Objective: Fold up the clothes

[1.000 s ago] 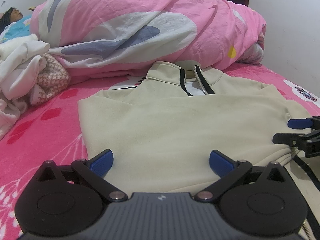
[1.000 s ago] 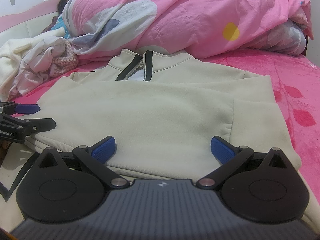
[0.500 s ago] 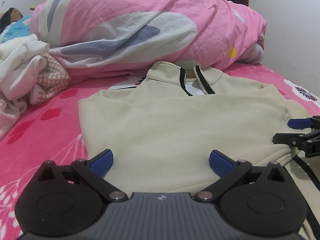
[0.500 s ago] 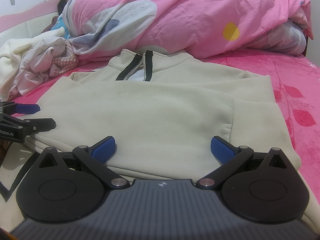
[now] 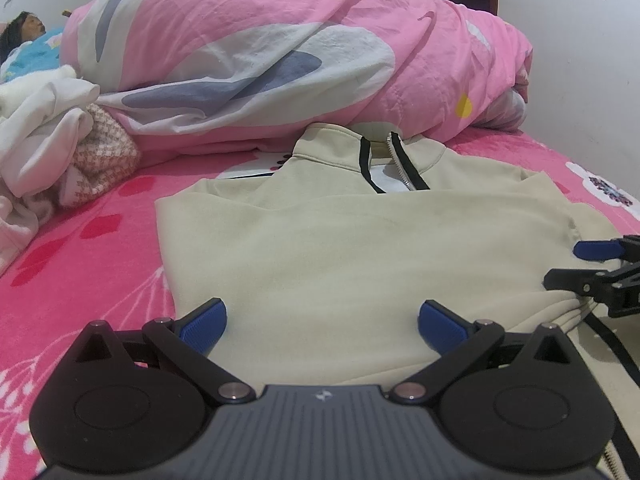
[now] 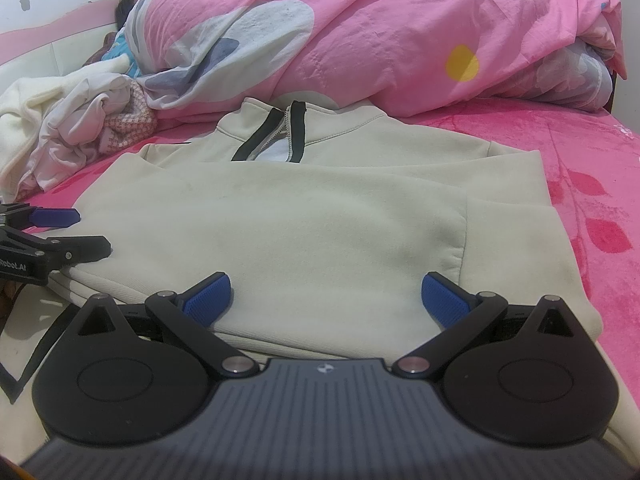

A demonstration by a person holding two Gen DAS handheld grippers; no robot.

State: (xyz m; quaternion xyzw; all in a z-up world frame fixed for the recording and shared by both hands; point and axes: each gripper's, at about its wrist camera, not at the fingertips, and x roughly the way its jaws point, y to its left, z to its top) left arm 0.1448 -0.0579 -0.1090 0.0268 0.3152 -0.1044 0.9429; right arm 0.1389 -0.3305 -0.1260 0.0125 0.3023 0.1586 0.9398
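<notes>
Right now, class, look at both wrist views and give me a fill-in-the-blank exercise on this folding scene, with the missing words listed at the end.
1. The beige pullover lies on a bed sheet coloured ____.
2. The left gripper and the right gripper both have their jaws ____.
3. The pads on the gripper fingers are coloured ____.
4. Behind the pullover's collar lies a bunched ____.

Missing words: pink; open; blue; quilt

beige sweatshirt [image 5: 360,248], black-trimmed collar; pink quilt [image 5: 280,60] with grey-white patches.
</notes>
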